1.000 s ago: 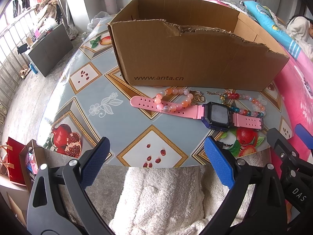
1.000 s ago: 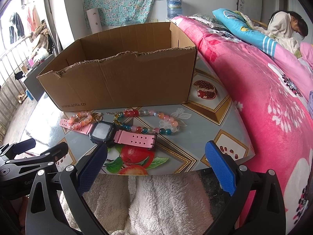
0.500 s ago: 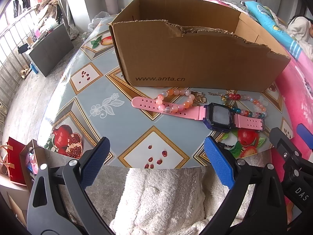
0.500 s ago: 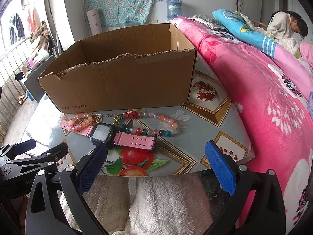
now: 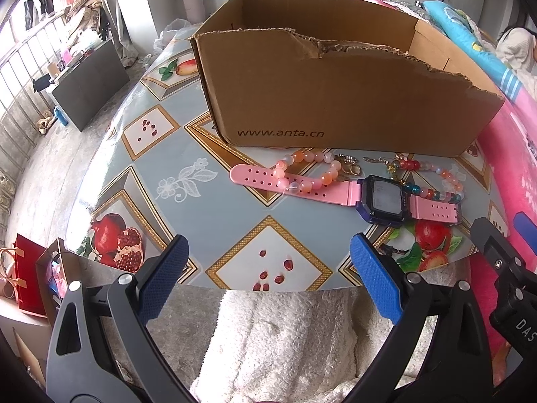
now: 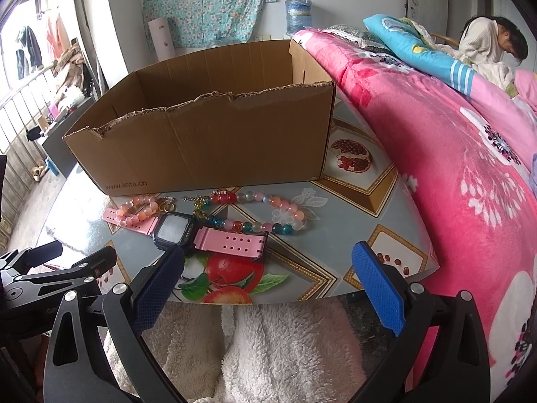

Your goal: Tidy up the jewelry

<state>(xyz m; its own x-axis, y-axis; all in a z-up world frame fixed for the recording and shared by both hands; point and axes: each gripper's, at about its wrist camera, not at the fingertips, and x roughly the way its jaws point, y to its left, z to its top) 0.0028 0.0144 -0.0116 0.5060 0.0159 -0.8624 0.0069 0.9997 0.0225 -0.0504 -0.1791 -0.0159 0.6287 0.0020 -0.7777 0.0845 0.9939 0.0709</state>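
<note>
Left wrist view: left gripper (image 5: 266, 268) hangs at the near edge of the table (image 5: 161, 154), jaws wide apart, nothing between them. Blue pads (image 5: 376, 282) are over the table edge, clear of all items. Cardboard box (image 5: 335, 94) stands open-topped at the back of the table, front wall torn along the top. Just in front of the box lies the jewelry: pink watch (image 5: 382, 198) flat on the table, strap stretched left and right, dark face up. Peach bead bracelet (image 5: 308, 171) lies across the watch's left strap, touching it. Colored bead bracelet (image 5: 433, 181) lies behind the watch's right strap, beside a small gold clasp (image 5: 349, 164). Right gripper's black frame is in view at the right edge. White fluffy cloth (image 5: 278, 342) sits below the table edge.

Right wrist view: right gripper (image 6: 268, 275) also at the near table edge, jaws spread wide, empty. Left pad overlaps the watch (image 6: 174, 230) in the frame; contact cannot be told. Colored bead bracelet (image 6: 265, 211) forms a loop right of the watch face, between watch and box (image 6: 208, 144). Peach bracelet (image 6: 141, 210) lies at the left over the strap. Pink floral bed (image 6: 453, 154) touches the table's right side; a person (image 6: 486, 43) sits at the far end.
</note>
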